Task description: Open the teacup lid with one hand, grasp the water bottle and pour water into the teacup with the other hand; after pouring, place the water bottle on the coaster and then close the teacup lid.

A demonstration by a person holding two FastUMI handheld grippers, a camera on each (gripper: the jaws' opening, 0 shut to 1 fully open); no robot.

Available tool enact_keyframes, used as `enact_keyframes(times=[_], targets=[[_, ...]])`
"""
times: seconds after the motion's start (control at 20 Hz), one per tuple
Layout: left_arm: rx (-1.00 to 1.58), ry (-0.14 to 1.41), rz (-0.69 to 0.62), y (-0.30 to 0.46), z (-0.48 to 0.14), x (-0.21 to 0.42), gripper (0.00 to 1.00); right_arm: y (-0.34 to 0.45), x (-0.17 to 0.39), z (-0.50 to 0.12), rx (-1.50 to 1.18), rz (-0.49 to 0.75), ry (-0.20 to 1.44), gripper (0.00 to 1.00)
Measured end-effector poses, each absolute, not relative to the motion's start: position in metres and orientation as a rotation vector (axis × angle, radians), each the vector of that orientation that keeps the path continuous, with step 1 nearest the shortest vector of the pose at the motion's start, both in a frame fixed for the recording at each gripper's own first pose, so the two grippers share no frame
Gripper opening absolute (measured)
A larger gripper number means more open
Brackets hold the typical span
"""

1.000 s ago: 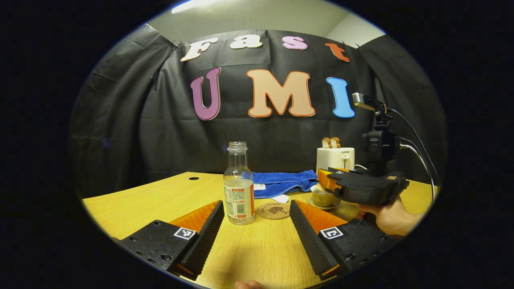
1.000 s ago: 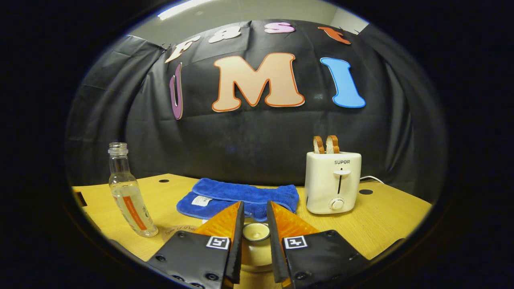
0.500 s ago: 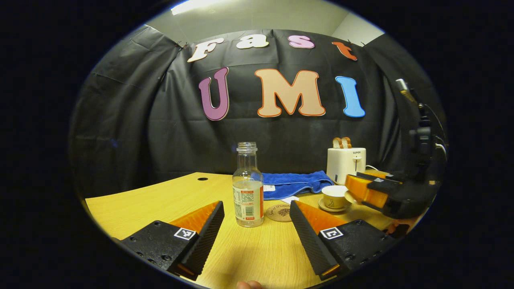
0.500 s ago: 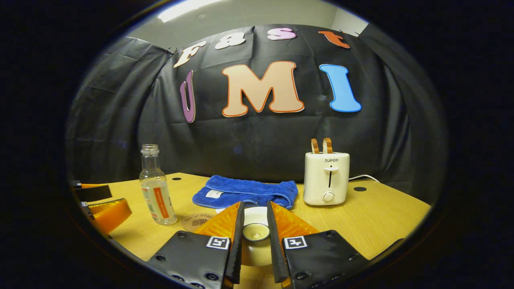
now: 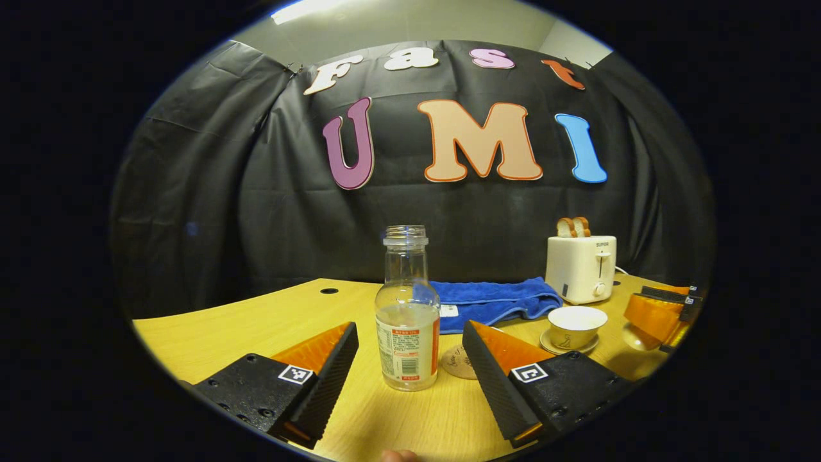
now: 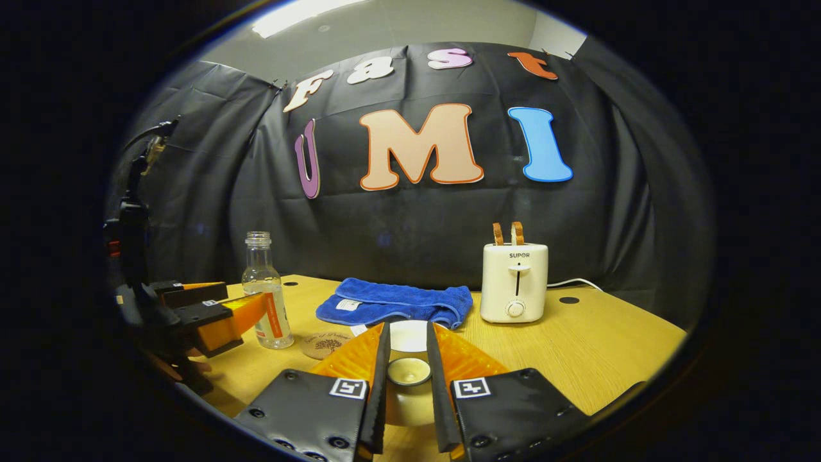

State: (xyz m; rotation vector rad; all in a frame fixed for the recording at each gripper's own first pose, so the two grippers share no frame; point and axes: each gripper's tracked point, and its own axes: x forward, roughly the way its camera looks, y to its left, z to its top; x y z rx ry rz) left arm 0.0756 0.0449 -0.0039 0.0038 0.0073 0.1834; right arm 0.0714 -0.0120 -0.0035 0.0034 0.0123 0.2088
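Water bottle stands upright on table, just ahead of left gripper and centred betw. its wide-spread fingers, not yet touched. Coaster sits just beyond the gripper's right finger, beside bottle. Teacup on its saucer is further off to that side, lid off, mouth bare.

Right gripper is pinched narrow on teacup lid, holding it by the knob, with the cup just ahead of its tips.

Step in hand, as I read it: grasp bottle w/ left gripper. To do it well: ease fwd till fingers straddle the label band, keep level, close on the wide lower body, not the neck. No cap on, so keep bottle vertical while lifting; tilt only once the mouth is over the cup. Keep the lid parked clear of the pour path.

Bottle looks: clear plastic, narrow neck, open threaded mouth, white/orange label, roughly half full or less. Smooth round wall, prob. slippery and a bit squashy, so firm but not crushing squeeze.
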Motion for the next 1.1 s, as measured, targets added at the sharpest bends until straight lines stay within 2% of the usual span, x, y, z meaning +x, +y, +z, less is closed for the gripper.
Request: enact_keyframes(times=[0.65, 0.75, 1.1], targets=[[0.005, 0.006, 0.162, 0.062, -0.004, 0.143, 0.95, -0.010, 0.070, -0.003, 0.004, 0.217, 0.013, 0.34], [0.006, 0.009, 0.156, 0.062, -0.008, 0.145, 0.74, -0.010, 0.070, -0.002, 0.004, 0.217, 0.013, 0.34], [-0.004, 0.018, 0.126, 0.058, -0.006, 0.144, 0.72, -0.033, 0.060, -0.003, 0.002, 0.210, 0.019, 0.34]])
